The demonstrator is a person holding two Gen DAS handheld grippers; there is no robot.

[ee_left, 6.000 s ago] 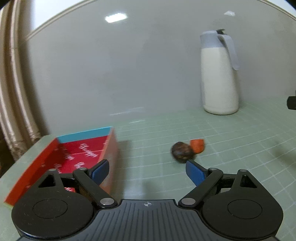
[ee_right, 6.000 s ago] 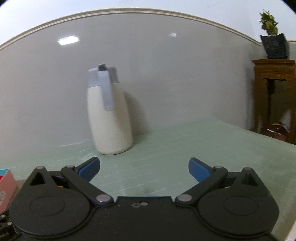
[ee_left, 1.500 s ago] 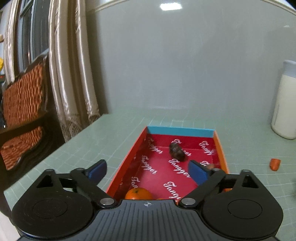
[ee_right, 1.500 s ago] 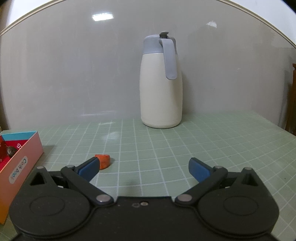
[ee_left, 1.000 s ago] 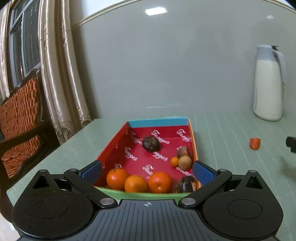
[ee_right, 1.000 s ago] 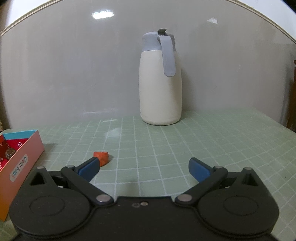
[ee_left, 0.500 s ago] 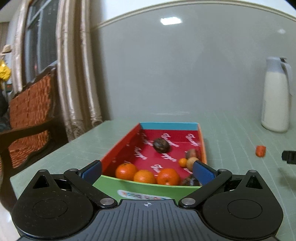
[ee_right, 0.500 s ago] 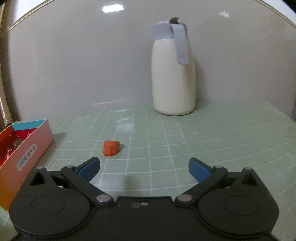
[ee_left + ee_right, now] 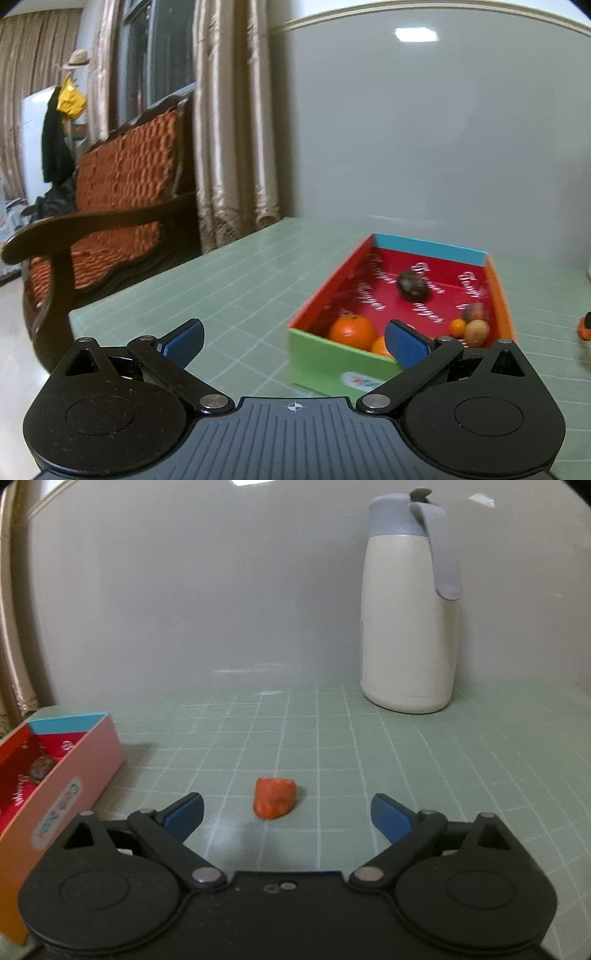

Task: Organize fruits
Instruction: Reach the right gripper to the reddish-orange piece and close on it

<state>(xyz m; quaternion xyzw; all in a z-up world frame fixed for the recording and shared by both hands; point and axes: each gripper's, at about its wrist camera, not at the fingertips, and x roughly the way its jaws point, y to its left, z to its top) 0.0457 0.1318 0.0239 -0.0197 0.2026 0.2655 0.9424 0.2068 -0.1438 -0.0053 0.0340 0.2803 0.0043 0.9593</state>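
An orange-red fruit piece lies on the green gridded table, just beyond and between the blue fingertips of my right gripper. Its jaws are closing and touch nothing. The red-lined fruit box sits to the right in the left wrist view and holds oranges, a dark round fruit and small brown fruits. My left gripper hangs open and empty in front of the box's near left corner. The same box shows at the left edge of the right wrist view.
A cream jug with a grey lid and handle stands at the back right by the grey wall. A wooden bench with orange cushions and curtains lie past the table's left edge.
The left gripper has swung left, so the box now sits at the right. The right gripper has come nearer the orange-red piece, now centred between its fingers, and its jaws have narrowed slightly.
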